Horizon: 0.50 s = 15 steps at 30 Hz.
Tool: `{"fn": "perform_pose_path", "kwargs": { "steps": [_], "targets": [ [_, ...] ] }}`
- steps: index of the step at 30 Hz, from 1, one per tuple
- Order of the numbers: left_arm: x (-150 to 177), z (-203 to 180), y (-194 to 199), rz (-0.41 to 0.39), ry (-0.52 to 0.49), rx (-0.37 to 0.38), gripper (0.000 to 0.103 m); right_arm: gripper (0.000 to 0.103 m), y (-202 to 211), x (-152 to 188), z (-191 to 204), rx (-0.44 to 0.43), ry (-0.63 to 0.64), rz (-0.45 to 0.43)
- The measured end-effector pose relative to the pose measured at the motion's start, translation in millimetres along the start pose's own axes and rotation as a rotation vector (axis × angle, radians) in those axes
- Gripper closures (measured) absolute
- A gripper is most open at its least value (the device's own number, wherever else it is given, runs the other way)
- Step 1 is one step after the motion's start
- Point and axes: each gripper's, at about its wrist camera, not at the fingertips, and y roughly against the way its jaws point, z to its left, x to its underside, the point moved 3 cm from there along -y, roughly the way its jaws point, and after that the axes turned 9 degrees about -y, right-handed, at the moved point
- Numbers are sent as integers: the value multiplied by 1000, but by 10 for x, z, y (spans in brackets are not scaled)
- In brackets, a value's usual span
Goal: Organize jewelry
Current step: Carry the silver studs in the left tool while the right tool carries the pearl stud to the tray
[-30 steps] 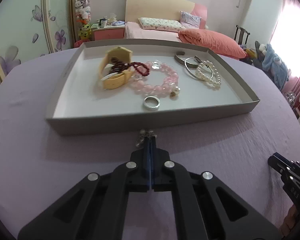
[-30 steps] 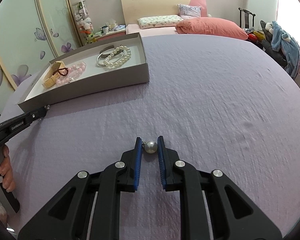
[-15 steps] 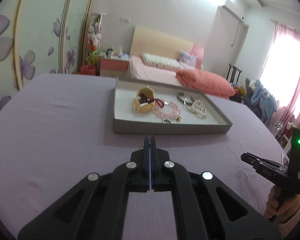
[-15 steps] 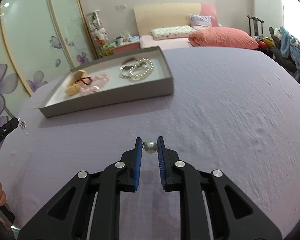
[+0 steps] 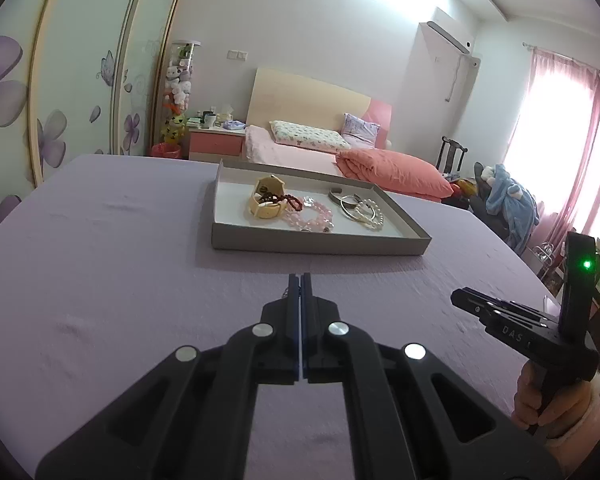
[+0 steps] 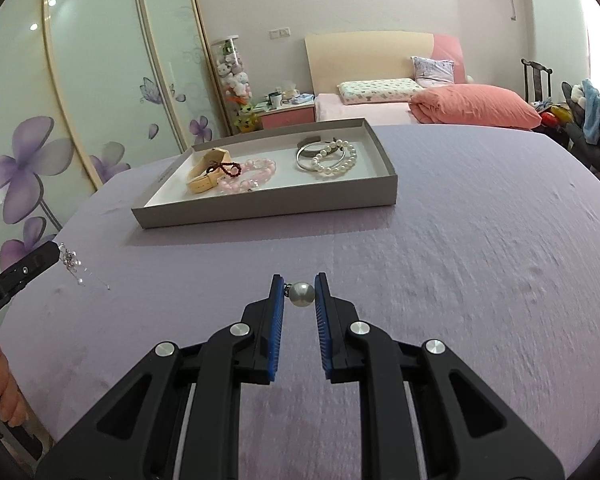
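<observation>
Left wrist view: left gripper [image 5: 300, 280], lower centre of frame, jaws pressed fully together on a small sparkly earring (only a sliver of it shows at the left fingertip). Grey tray [image 5: 320, 245], centre of frame, on the purple-covered bench [image 5: 100, 280]; contents, left to right: cream watch [image 5: 266, 202], dark red bead bracelet [image 5: 290, 201] draped on the watch, pink bead bracelet [image 5: 312, 218], silver bangles [image 5: 350, 204], pearl bracelet [image 5: 370, 216]. Right gripper body at lower right of frame, a hand [image 5: 548, 408] around its handle, green light lit. Bed with an orange quilt [image 5: 396, 170] beyond the tray. Right wrist view: right gripper [image 6: 299, 294], lower centre of frame, jaws narrowly parted and clamped on a pearl earring [image 6: 301, 294], the pearl touching both blue pads. The tray sits upper centre of frame, well apart from the gripper, with the same pieces inside. At the left edge of frame, the left gripper's tip holds the sparkly earring [image 6: 70, 260] above the bench (fine strands hang from it).
</observation>
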Motion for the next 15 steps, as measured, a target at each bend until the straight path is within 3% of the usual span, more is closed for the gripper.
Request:
{"fn": "perform_pose_path", "kwargs": {
  "steps": [15],
  "targets": [
    [55,-84,-47,17,-8,16,101,86,26,-10,2,10,2,-10]
  ]
}}
